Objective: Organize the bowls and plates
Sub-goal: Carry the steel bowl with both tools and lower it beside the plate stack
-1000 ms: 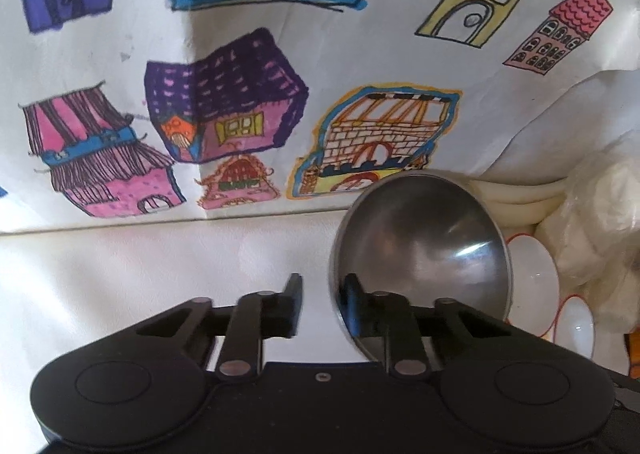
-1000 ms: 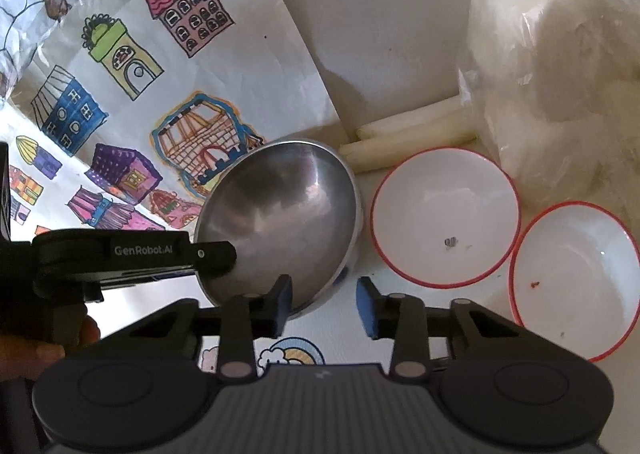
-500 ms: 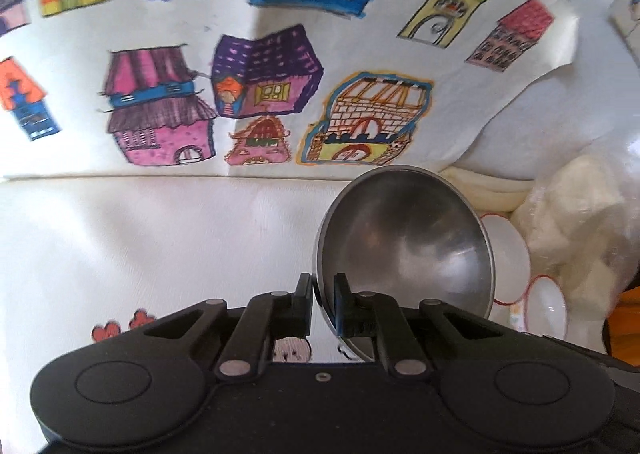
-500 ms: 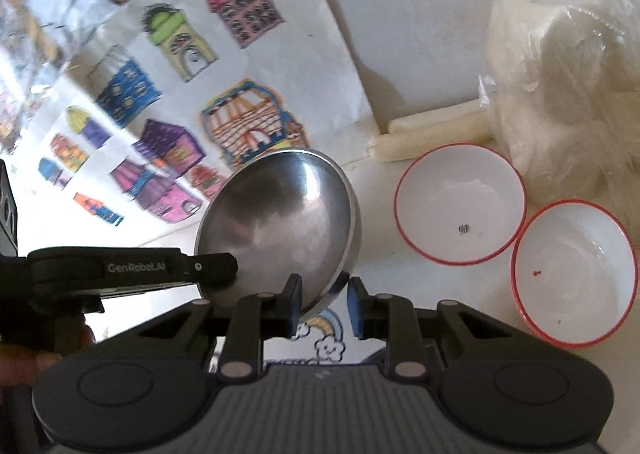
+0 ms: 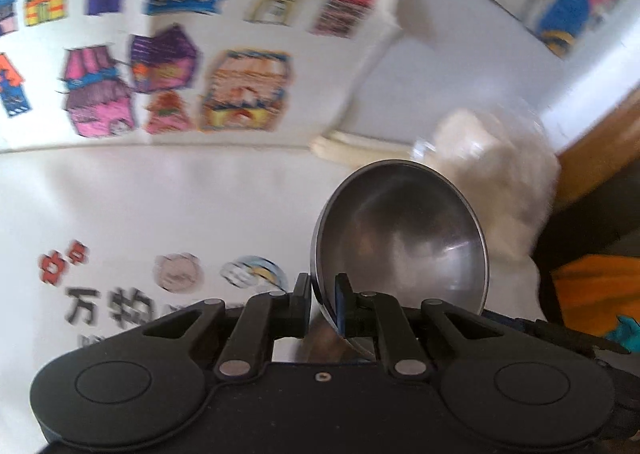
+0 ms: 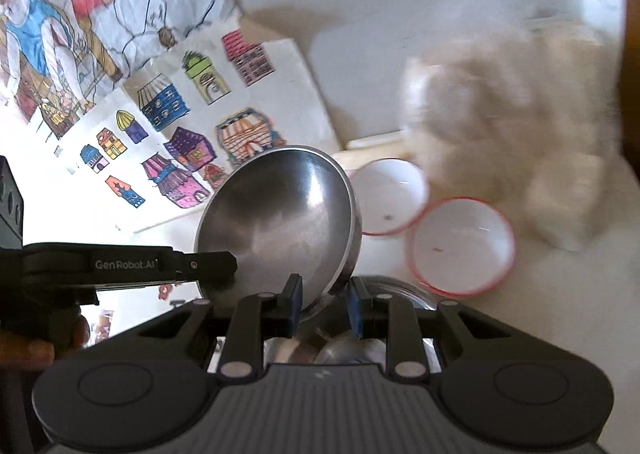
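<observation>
A steel bowl (image 5: 400,238) hangs tilted above the white table, held by its rim from two sides. My left gripper (image 5: 322,298) is shut on the near rim, one pad inside and one outside. In the right wrist view the same steel bowl (image 6: 276,222) sits with its lower rim between the pads of my right gripper (image 6: 324,304), which is shut on it. The left gripper's finger (image 6: 200,264) reaches in from the left. Two white bowls with red rims (image 6: 390,200) (image 6: 462,246) stand on the table just right of the steel bowl.
More shiny metal ware (image 6: 352,350) lies under my right fingers. A plastic bag of white stuff (image 6: 520,134) stands behind the white bowls, cream sticks (image 5: 344,146) beside it. Coloured house drawings (image 5: 160,54) cover the far left. A wooden edge (image 5: 592,134) runs at the right.
The right gripper closed on the bowl's rim, the left tightened on it. Both have risen with the steel bowl, which is now off the table, and the scene has slid away beneath.
</observation>
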The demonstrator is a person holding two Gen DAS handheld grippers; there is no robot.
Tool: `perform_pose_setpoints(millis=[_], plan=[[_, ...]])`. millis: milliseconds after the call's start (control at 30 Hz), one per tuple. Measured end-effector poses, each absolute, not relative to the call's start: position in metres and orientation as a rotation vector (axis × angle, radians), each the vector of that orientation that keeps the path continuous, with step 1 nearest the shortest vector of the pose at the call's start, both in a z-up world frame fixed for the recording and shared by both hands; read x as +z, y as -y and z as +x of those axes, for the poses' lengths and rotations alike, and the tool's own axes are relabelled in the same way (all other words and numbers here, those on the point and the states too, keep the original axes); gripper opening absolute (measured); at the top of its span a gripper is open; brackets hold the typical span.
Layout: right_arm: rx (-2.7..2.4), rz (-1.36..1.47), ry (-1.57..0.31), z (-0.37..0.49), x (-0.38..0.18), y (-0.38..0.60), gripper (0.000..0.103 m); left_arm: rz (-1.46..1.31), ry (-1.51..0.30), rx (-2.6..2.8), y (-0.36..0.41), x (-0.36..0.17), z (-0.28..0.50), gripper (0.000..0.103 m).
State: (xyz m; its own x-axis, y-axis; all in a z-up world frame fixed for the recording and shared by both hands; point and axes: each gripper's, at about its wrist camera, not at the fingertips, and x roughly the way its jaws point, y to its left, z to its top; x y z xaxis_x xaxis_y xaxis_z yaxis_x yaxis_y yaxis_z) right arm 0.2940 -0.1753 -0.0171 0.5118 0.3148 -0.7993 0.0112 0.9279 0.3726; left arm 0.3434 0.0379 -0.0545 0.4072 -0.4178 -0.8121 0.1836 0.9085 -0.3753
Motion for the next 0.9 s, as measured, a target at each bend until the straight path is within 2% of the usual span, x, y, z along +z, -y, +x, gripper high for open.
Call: perform_pose_setpoints(millis=[533,900], plan=[[-0.008,0.365,-1.095,0.185,-0.007,0.293,0.027,-0.114,-1.222,-0.689,0.094,-0.067,0.277,0.014],[-0.049,0.414,-1.217,0.158,-0.033,0.321,0.027,-0.03,-1.367,-0.717,0.127,-0.099,0.261,0.015]])
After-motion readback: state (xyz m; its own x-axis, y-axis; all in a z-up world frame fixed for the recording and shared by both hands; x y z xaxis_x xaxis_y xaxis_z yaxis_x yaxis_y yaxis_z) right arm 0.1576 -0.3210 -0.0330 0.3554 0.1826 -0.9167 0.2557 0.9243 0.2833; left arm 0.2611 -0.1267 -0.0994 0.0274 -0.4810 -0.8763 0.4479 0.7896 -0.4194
